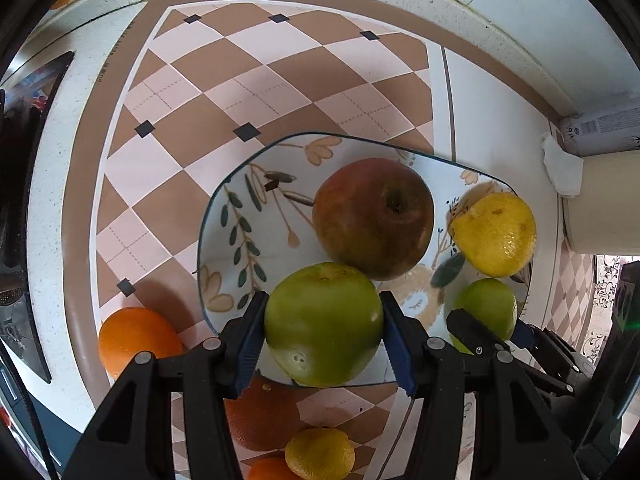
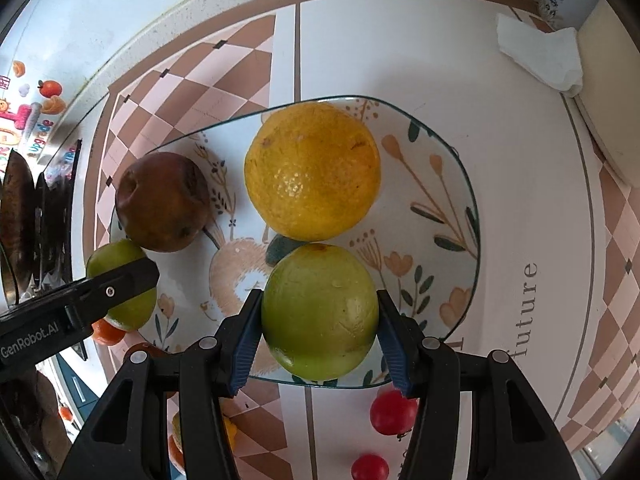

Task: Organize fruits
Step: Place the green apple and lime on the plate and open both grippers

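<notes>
Blue-padded fingers of the left gripper clamp a green fruit on both sides, low over the near edge of a floral plate. Its twin, the right gripper, pinches a second green fruit the same way at the plate's near rim, jaws spread only as wide as the fruit. On the plate, a brownish-red apple touches the left-held fruit, and a yellow citrus sits just beyond the right-held one. Off the plate, an orange rests on the checkered mat, with two red tomatoes nearby.
</notes>
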